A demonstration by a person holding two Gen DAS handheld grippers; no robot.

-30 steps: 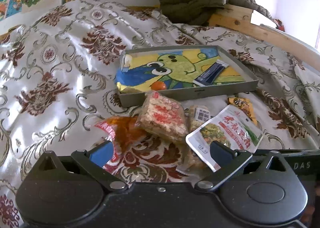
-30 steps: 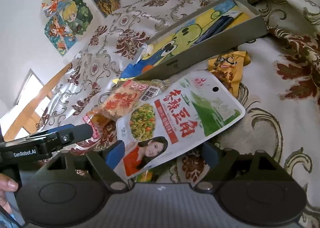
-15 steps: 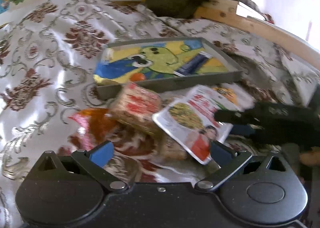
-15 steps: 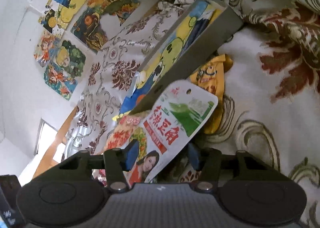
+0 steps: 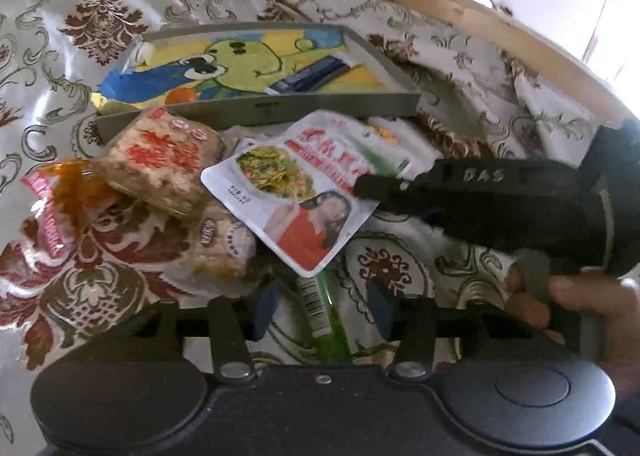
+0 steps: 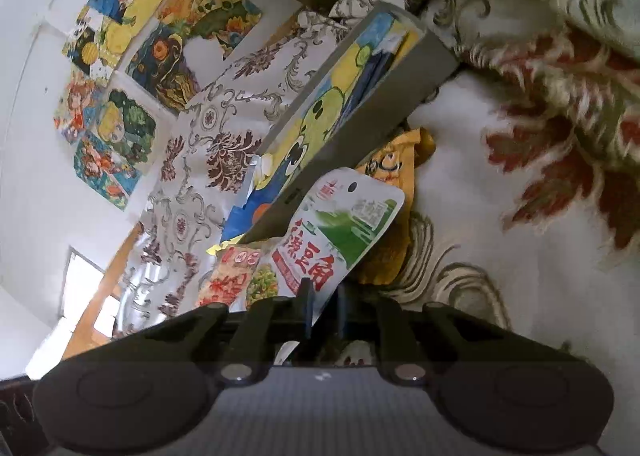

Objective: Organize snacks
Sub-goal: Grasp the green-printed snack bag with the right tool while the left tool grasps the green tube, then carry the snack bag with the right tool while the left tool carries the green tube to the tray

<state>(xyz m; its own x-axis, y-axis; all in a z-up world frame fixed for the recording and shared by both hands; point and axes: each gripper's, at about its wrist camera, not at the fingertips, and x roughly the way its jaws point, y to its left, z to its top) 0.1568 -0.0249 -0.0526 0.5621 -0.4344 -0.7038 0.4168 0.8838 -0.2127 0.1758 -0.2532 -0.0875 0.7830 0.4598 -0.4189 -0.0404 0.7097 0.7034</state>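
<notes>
Snacks: white pickle pouch (image 5: 304,191), rice-cracker pack (image 5: 160,159) etc loose just in front of tray (image 5: 256,111)
Done: blue packet (image 5: 312,73) in tray
R gripper (image 6: 322,306): just closed, pinching pouch
L gripper (image 5: 320,306): been closing, astride green packet (image 5: 326,320), not gripping

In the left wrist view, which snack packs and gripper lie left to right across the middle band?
Orange-red crinkled wrapper → red-printed rice cracker pack → white pouch with a woman in red → right gripper, shut on that pouch.
</notes>
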